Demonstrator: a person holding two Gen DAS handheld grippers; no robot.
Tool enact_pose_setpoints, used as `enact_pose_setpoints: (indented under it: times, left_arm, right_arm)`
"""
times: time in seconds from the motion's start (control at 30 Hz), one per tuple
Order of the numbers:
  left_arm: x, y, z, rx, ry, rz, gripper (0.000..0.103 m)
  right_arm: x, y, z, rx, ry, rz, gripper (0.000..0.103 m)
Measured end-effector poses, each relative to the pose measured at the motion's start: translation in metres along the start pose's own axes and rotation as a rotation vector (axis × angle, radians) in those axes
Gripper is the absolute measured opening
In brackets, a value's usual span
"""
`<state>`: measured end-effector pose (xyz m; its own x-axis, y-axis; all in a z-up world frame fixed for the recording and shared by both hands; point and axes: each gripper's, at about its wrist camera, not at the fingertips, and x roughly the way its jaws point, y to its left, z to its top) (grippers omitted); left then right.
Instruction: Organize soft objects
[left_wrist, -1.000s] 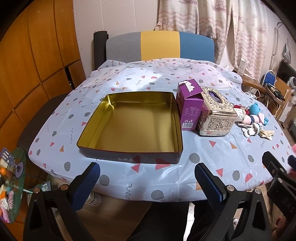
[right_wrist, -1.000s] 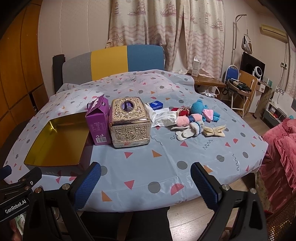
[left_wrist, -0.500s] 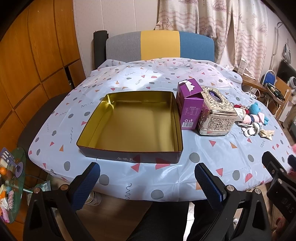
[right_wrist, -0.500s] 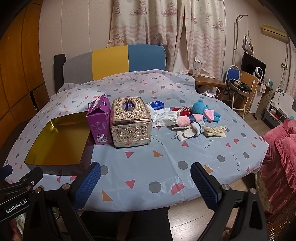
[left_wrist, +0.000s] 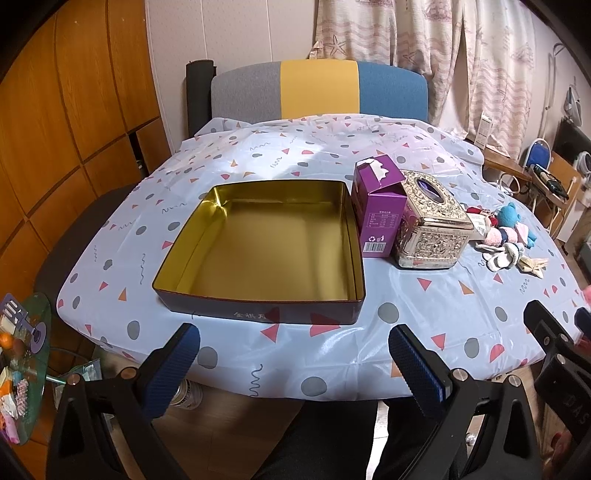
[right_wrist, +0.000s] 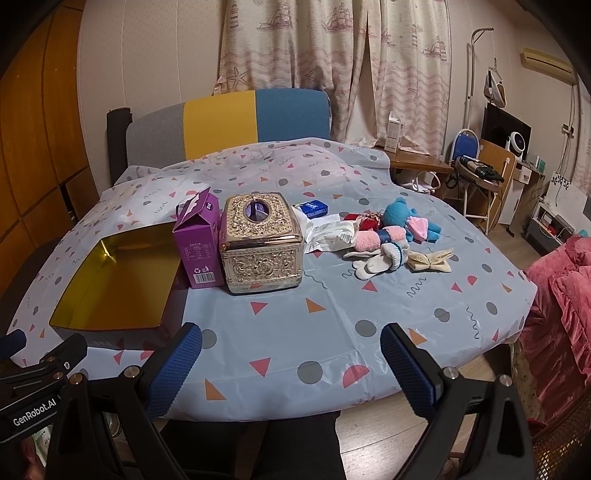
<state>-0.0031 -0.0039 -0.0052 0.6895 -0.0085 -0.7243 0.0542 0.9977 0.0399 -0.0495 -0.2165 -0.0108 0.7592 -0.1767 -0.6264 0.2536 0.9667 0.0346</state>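
A heap of soft things lies at the table's right: a blue plush toy (right_wrist: 400, 216), a pink sock (right_wrist: 371, 240), white socks (right_wrist: 380, 260), a cream bow (right_wrist: 430, 260), a red piece (right_wrist: 369, 223). The same heap (left_wrist: 506, 236) shows in the left wrist view. An empty gold-lined tin (left_wrist: 266, 254) (right_wrist: 118, 280) sits on the left. My left gripper (left_wrist: 293, 354) hangs open in front of the tin, off the table edge. My right gripper (right_wrist: 290, 350) is open too, near the front edge, well short of the heap.
A purple carton (right_wrist: 197, 242) and an ornate metal tissue box (right_wrist: 260, 243) stand between tin and heap. A white packet (right_wrist: 330, 232) and a blue pack (right_wrist: 314, 208) lie behind. A striped chair back (right_wrist: 229, 125) is beyond the table; a pink bed (right_wrist: 561, 291) is on the right.
Both views have shifted very slightly; nothing on the table has moved, and both grippers stay open.
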Motion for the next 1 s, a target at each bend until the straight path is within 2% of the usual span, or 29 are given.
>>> enact_pose_setpoints:
  times: [0.83,0.93,1.0]
  left_arm:
    - [0.008,-0.005,-0.001,0.009,0.028,-0.005,0.103]
    - [0.014,-0.008,0.001,0.011,0.052,-0.035,0.103]
    - [0.022,-0.011,0.003,0.021,0.083,-0.094,0.103]
  right_arm:
    - [0.002,-0.003,-0.001,0.006,0.013,0.007,0.099]
    - [0.005,-0.007,-0.001,0.016,0.017,0.005,0.099]
    - [0.009,-0.010,-0.001,0.020,0.023,0.005,0.099]
